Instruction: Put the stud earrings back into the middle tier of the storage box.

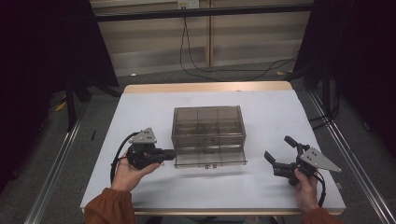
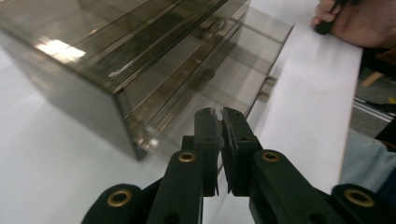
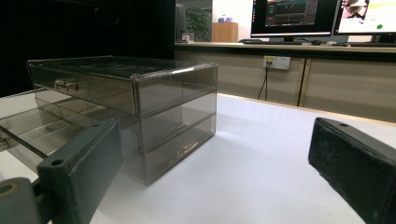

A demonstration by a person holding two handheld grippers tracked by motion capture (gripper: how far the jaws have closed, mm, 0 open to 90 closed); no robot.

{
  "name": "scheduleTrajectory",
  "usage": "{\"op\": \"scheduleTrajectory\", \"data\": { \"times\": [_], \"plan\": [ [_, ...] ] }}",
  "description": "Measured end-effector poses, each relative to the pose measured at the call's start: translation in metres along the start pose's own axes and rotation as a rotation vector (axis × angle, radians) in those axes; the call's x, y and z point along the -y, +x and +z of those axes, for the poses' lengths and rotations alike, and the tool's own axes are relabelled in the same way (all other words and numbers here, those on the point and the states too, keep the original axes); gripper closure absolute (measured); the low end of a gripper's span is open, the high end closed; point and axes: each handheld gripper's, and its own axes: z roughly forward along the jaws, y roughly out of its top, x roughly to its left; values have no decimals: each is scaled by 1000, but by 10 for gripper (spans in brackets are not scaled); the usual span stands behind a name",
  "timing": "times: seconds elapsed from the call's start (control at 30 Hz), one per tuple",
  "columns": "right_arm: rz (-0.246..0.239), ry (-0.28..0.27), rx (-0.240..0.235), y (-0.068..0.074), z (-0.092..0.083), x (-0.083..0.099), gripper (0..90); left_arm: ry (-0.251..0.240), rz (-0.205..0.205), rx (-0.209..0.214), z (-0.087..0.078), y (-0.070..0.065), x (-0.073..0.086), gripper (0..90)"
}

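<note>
High view: the left gripper, jaws clenched, points right at the front-left corner of the drawer box mid-surface, while the right gripper, released, points left, well apart.

Rust-orange sleeves; black tools, grey triangular plates, brass screws.
</note>
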Motion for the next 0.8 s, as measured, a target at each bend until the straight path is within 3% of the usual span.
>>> {"op": "scheduleTrajectory", "data": {
  "times": [0.2,0.43,0.47,0.53,0.67,0.8],
  "plan": [
    [-1,0,-2,0,0,0,27,16,40,23,13,-7,-18,856],
    [-1,0,-2,0,0,0,27,31,53,41,29,-12,-29,856],
    [-1,0,-2,0,0,0,27,52,56,36,30,-13,-31,856],
    [-1,-1,-2,0,0,0,27,42,57,49,34,-14,-34,856],
    [-1,0,-2,0,0,0,27,76,74,45,42,-16,-40,856],
    [-1,0,-2,0,0,0,27,135,124,49,53,-20,-53,856]
  ]
}}
